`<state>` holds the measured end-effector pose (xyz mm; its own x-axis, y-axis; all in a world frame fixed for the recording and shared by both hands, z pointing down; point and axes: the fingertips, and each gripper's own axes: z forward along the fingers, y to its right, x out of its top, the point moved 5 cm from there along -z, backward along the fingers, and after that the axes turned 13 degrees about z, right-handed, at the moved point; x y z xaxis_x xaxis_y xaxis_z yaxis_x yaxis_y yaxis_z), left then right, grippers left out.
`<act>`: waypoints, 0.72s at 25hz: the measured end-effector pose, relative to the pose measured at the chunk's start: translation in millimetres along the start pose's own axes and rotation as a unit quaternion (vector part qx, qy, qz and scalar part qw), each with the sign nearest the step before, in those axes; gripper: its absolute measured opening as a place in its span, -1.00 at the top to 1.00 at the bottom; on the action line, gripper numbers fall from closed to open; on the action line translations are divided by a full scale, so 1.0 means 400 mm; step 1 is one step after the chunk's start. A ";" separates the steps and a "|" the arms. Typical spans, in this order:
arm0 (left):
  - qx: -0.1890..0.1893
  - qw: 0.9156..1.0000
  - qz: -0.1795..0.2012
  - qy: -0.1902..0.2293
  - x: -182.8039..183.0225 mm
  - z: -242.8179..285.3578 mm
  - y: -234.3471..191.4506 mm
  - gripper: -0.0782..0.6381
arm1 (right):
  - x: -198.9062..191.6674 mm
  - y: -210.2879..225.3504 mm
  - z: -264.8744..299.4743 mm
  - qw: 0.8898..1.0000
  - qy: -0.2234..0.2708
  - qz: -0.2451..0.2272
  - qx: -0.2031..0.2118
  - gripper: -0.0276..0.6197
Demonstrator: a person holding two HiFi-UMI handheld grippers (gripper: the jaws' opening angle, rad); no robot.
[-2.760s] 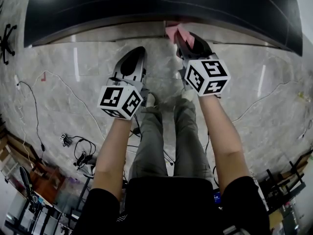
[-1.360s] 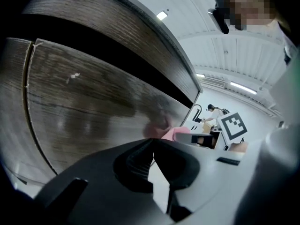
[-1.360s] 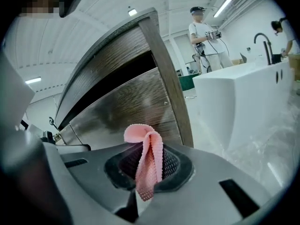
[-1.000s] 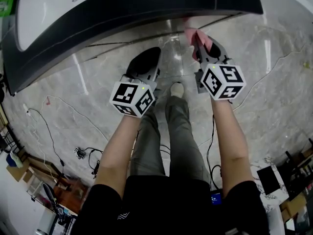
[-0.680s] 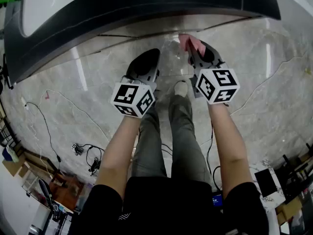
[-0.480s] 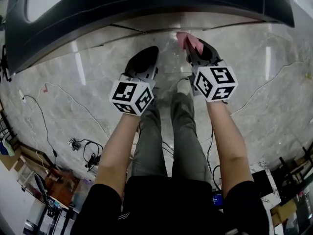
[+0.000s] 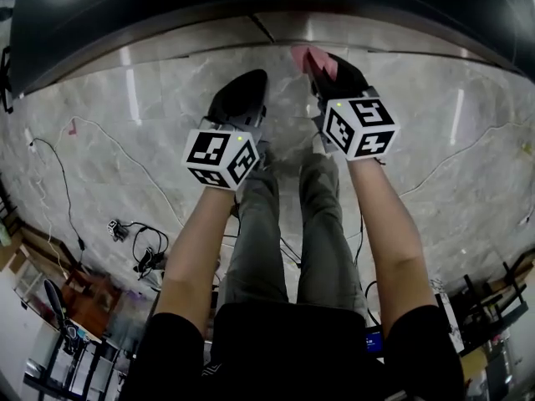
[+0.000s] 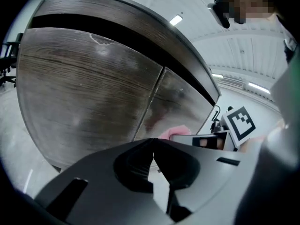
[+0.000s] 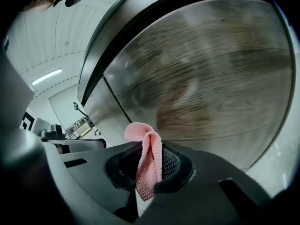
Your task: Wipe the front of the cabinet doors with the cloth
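A pink cloth (image 9: 149,161) is pinched upright in my right gripper (image 9: 149,172), which is shut on it; the pink cloth (image 7: 308,58) pokes out of the right gripper (image 7: 322,69) toward the cabinet base in the head view. The grey wood-grain cabinet doors (image 9: 206,78) fill the right gripper view, a short way ahead of the cloth. My left gripper (image 8: 153,157) is shut with nothing in it and faces the cabinet doors (image 8: 89,93) and their vertical seam. In the head view the left gripper (image 7: 241,98) hangs over the floor, left of the right one.
A dark countertop edge (image 7: 125,15) overhangs the doors at the top of the head view. The marble floor (image 7: 109,132) carries loose cables (image 7: 50,174) at left. Chairs and clutter (image 7: 75,307) stand behind me. My legs and a shoe (image 7: 276,199) are below the grippers.
The view has shifted: the cabinet counter sits higher and more level in the head view. Both grippers stay side by side, the right still holding the cloth near the cabinet base.
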<state>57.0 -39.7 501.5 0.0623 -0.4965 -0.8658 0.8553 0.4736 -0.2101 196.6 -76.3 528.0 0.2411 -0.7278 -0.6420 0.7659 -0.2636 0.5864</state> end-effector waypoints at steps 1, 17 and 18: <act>0.003 1.000 -0.001 -0.001 -0.006 0.000 -0.015 0.76 | -0.006 -0.009 0.019 1.000 -0.005 -0.005 0.003 0.78; 0.012 1.000 -0.001 -0.011 -0.004 0.052 -0.038 0.76 | 0.030 0.009 0.097 0.999 -0.023 -0.038 0.004 0.78; 0.010 1.000 0.000 -0.011 0.000 0.059 -0.030 0.76 | 0.033 0.021 0.087 0.999 -0.021 -0.037 0.001 0.78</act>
<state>59.0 -62.7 514.8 0.0742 -0.5120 -0.8558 0.8652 0.4597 -0.2001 185.4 -110.0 541.7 0.1585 -0.7326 -0.6619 0.7799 -0.3183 0.5390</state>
